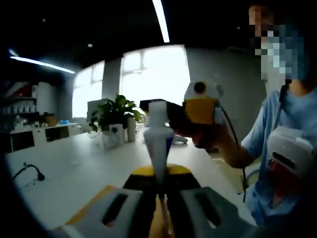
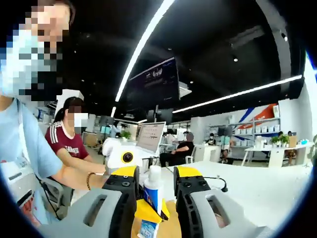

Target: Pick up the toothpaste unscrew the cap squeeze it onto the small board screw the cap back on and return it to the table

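Materials and surface finish: toothpaste tube, grippers, table, clothing.

The toothpaste tube (image 1: pixel 159 144) is smooth plastic, white with a slight sheen, and its cap (image 2: pixel 155 173) looks the same. The left gripper (image 1: pixel 159 206) and right gripper (image 2: pixel 156 206) have matt grey plastic jaws with black and yellow plastic tips. The table (image 1: pixel 74 168) has a smooth white top with a soft gloss. The person's shirt (image 1: pixel 292 111) is light blue cloth, matt. A plant's (image 1: pixel 115 113) leaves look glossy.

White table (image 1: pixel 74 168) with potted plant (image 1: pixel 115 115)
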`<act>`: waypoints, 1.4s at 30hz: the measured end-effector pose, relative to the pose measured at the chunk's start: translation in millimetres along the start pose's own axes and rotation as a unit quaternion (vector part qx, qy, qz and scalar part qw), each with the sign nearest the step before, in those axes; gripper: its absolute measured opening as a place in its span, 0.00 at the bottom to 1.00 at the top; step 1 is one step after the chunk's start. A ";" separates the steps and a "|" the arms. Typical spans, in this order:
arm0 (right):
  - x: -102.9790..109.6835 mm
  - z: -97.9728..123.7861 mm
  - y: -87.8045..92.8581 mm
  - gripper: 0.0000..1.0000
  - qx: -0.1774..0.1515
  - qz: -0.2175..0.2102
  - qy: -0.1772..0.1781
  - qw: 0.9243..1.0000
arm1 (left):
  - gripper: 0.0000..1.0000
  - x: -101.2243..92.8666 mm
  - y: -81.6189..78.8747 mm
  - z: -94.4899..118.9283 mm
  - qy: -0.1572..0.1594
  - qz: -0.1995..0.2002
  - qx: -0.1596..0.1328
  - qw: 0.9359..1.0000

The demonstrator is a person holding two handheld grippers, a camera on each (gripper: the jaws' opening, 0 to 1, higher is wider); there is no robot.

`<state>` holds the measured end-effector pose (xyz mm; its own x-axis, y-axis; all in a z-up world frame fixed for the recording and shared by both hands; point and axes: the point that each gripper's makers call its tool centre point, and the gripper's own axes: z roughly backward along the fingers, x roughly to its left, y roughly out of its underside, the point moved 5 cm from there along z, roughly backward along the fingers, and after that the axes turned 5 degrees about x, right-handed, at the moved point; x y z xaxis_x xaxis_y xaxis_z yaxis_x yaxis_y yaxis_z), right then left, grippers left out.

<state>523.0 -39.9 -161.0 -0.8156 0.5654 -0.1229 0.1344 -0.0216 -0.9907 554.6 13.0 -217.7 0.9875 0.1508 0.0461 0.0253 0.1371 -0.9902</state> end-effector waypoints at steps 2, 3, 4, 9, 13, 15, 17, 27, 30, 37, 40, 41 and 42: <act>0.1 -3.8 2.9 0.29 0.012 -0.020 0.033 0.999 | 0.03 -1.6 -0.6 -0.7 -0.003 -0.007 0.001 1.000; 1.9 -5.8 1.4 0.33 -0.001 -0.021 0.037 0.999 | 0.03 -2.0 -1.2 -0.8 -0.003 -0.008 0.000 1.000; -0.6 -8.1 -2.7 0.35 -0.026 -0.013 0.051 0.998 | 0.03 -2.7 -2.0 -1.3 -0.003 -0.009 -0.001 1.000; 1.2 -12.5 -3.3 0.14 -0.053 -0.032 0.073 0.995 | 0.03 -5.1 -2.3 -2.9 -0.004 -0.021 0.008 1.000; 2.4 -14.1 -2.2 0.10 -0.046 -0.037 0.072 0.996 | 0.03 -4.9 0.2 -1.9 -0.009 -0.020 0.009 1.000; 4.3 -14.4 -1.7 0.10 -0.041 -0.032 0.067 0.996 | 0.03 -6.5 1.7 -1.1 -0.004 -0.021 0.007 1.000; 4.0 -14.3 -2.2 0.10 -0.039 -0.035 0.057 0.997 | 0.03 -7.2 2.5 -1.1 0.005 -0.011 0.000 1.000; 6.4 -11.3 -2.7 0.10 -0.039 -0.055 -0.065 0.996 | 0.03 -17.5 3.3 0.5 0.054 0.012 -0.009 0.998; 7.4 -9.8 -4.0 0.10 -0.030 -0.050 -0.131 0.990 | 0.03 -21.1 3.2 -0.8 0.067 0.016 -0.013 0.998; 4.4 -10.0 -6.7 0.10 -0.011 -0.072 -0.276 0.958 | 0.03 -28.6 1.0 -2.7 0.083 0.020 -0.018 0.996; 5.9 -9.4 -9.9 0.10 -0.011 -0.086 -0.322 0.943 | 0.03 -30.5 -1.8 -3.1 0.094 0.024 -0.024 0.995; 5.6 -9.4 -9.6 0.10 -0.015 -0.088 -0.330 0.940 | 0.03 -32.2 -2.2 -3.2 0.100 0.026 -0.023 0.994; 6.3 -8.0 -9.2 0.10 -0.019 -0.095 -0.344 0.934 | 0.03 -33.2 -2.3 -3.5 0.103 0.026 -0.023 0.994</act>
<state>521.1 -29.5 -152.2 -0.9936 -0.1084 0.0330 -0.0397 0.0607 -0.9974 522.2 4.2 -217.3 0.9984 -0.0484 -0.0296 -0.0252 0.0885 -0.9958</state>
